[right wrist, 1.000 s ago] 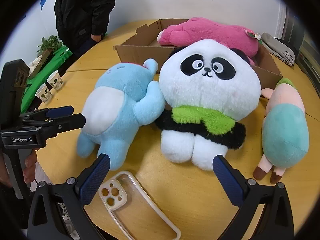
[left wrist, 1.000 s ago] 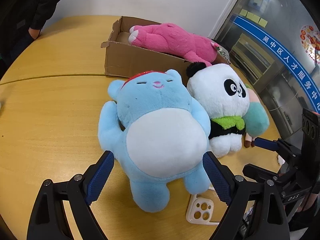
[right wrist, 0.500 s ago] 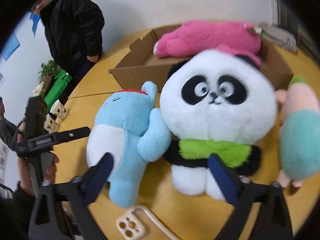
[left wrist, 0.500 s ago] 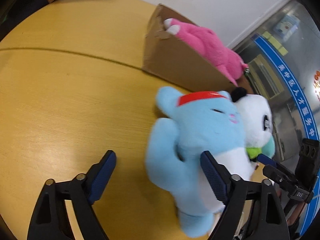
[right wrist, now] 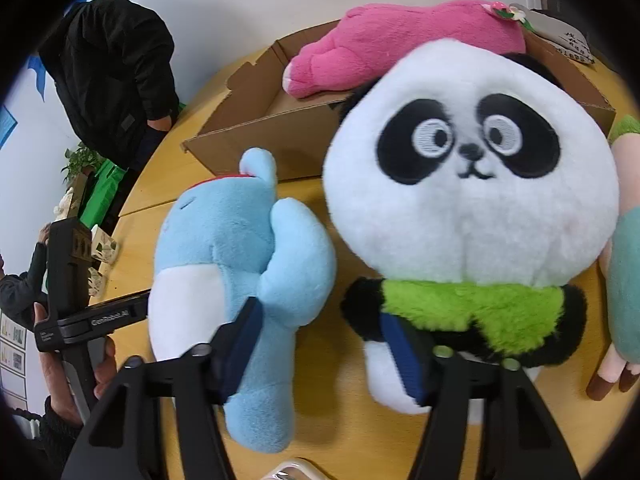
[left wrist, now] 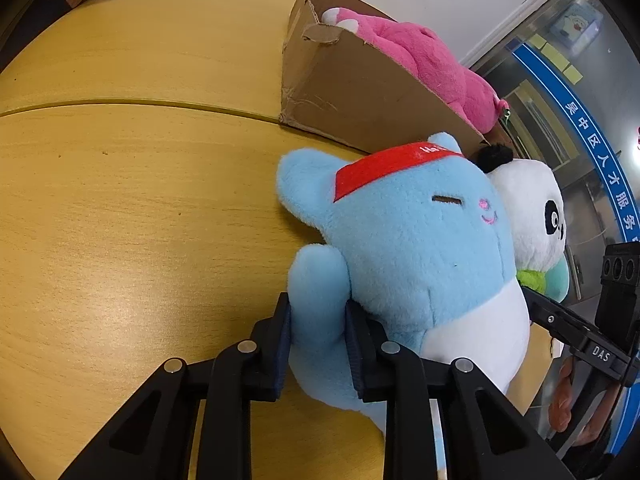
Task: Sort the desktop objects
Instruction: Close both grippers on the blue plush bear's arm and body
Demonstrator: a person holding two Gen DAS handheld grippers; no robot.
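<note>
A light blue plush (left wrist: 416, 248) with a red headband lies on the wooden table (left wrist: 120, 200); it also shows in the right wrist view (right wrist: 240, 248). My left gripper (left wrist: 318, 344) is shut on its arm. A panda plush (right wrist: 468, 184) with a green scarf lies beside it, partly hidden in the left wrist view (left wrist: 532, 208). My right gripper (right wrist: 324, 340) is partly closed in the gap between the two plushes; its left pad touches the blue plush and its right pad the panda's arm, and it grips neither. A pink plush (right wrist: 400, 44) lies in a cardboard box (left wrist: 360, 96).
A teal and peach plush (right wrist: 624, 272) lies right of the panda. A clear phone case (right wrist: 292, 470) sits at the near edge. A person in black (right wrist: 108, 76) stands beyond the table, by paper cups (right wrist: 104, 246).
My left gripper has closed on the blue plush's arm. My right gripper has moved closer in and narrowed between the blue plush and the panda.
</note>
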